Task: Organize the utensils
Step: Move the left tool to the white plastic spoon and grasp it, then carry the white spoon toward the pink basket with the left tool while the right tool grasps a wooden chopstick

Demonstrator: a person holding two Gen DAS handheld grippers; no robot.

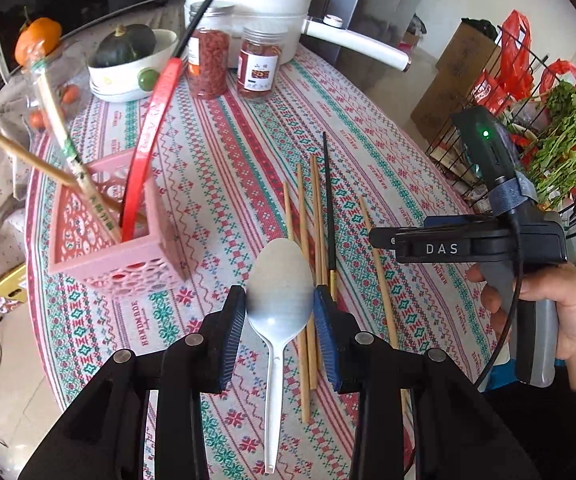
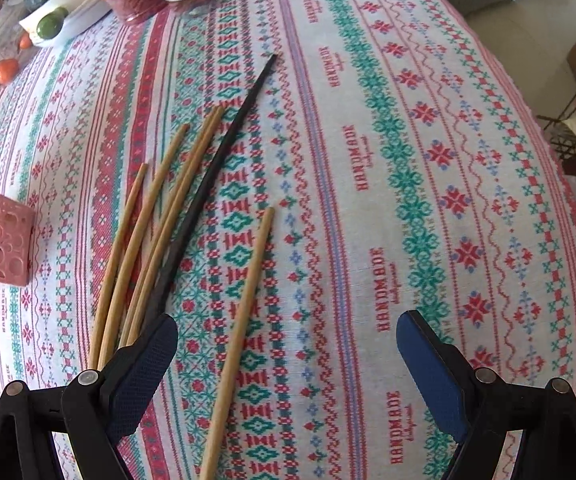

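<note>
The left gripper (image 1: 279,304) is clamping the white plastic spoon (image 1: 277,312) by its bowl, the pink basket (image 1: 115,236) sitting ahead to its left. The right gripper (image 2: 286,364) is hanging released over a bamboo chopstick (image 2: 239,336) on the worktop (image 2: 428,160). Pinched across its curved, slippery bowl, the spoon is likely to swivel or slip free

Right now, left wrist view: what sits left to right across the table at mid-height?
Pink perforated plastic basket → white plastic spoon held in the left gripper → lone bamboo chopstick → right gripper, seen side-on.
</note>
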